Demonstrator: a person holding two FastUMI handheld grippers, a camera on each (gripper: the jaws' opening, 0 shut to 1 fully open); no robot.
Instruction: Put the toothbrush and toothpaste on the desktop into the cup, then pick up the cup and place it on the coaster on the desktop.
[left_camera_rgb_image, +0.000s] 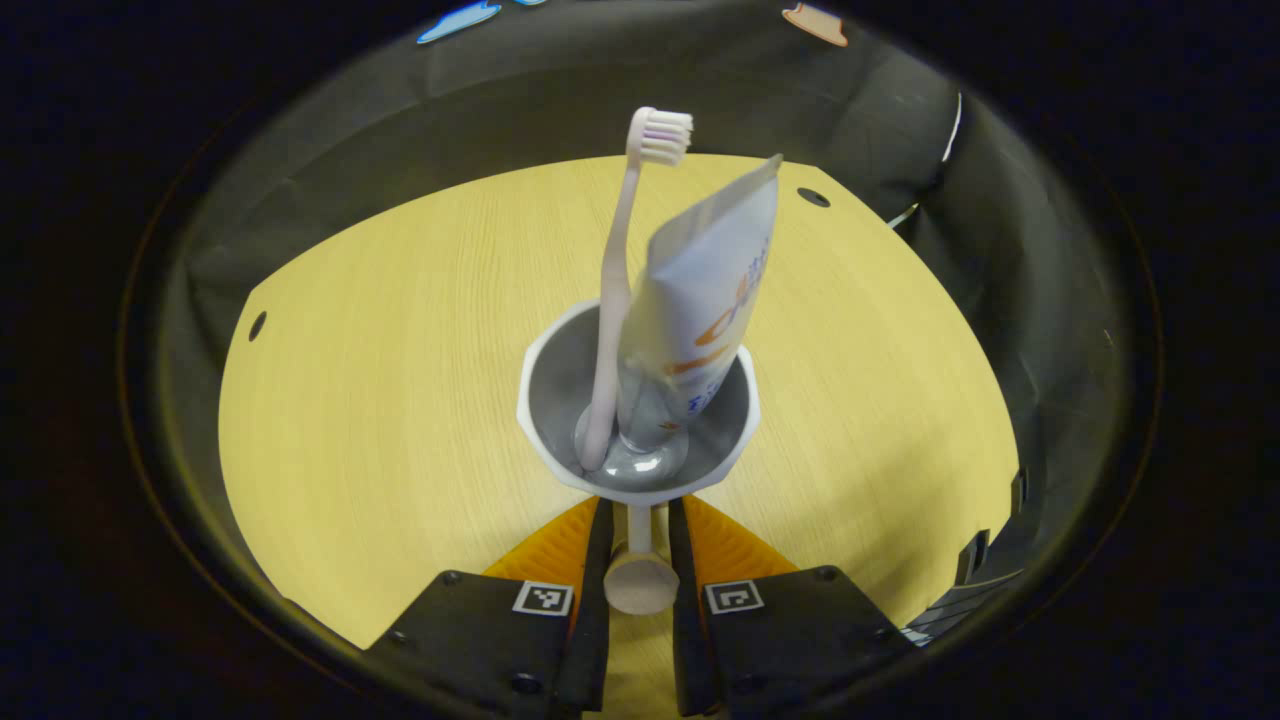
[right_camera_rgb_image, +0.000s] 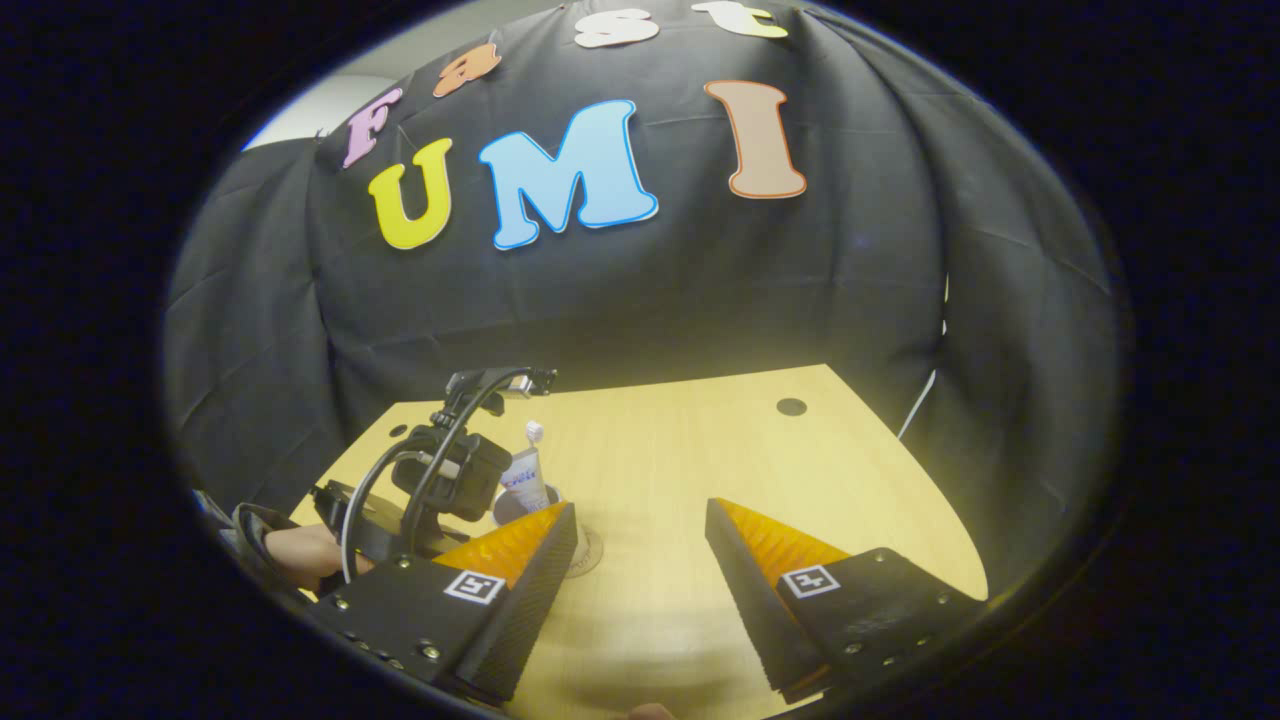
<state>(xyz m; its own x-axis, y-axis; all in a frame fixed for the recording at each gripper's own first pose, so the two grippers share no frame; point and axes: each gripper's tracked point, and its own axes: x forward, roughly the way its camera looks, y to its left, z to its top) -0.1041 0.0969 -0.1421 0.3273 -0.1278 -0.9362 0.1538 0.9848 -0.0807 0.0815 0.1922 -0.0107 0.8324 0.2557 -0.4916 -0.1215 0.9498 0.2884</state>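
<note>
The cup (left_camera_rgb_image: 640, 400), holding toothbrush (left_camera_rgb_image: 625, 270) and toothpaste tube (left_camera_rgb_image: 705, 290), hangs by its handle (left_camera_rgb_image: 640, 575) in your left gripper's (left_camera_rgb_image: 638, 520) closed fingers, while your right gripper (right_camera_rgb_image: 640, 545) gapes wide, holding nothing.

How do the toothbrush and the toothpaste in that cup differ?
The toothbrush is a thin, pale stick ending in a bristled head; the toothpaste is a broad, flat-ended tube with printing. The toothbrush stands nearly upright and reaches a little higher, while the toothpaste tilts more and fills more of the cup. Both stand inside the cup, side by side, lower ends at its bottom.
</note>
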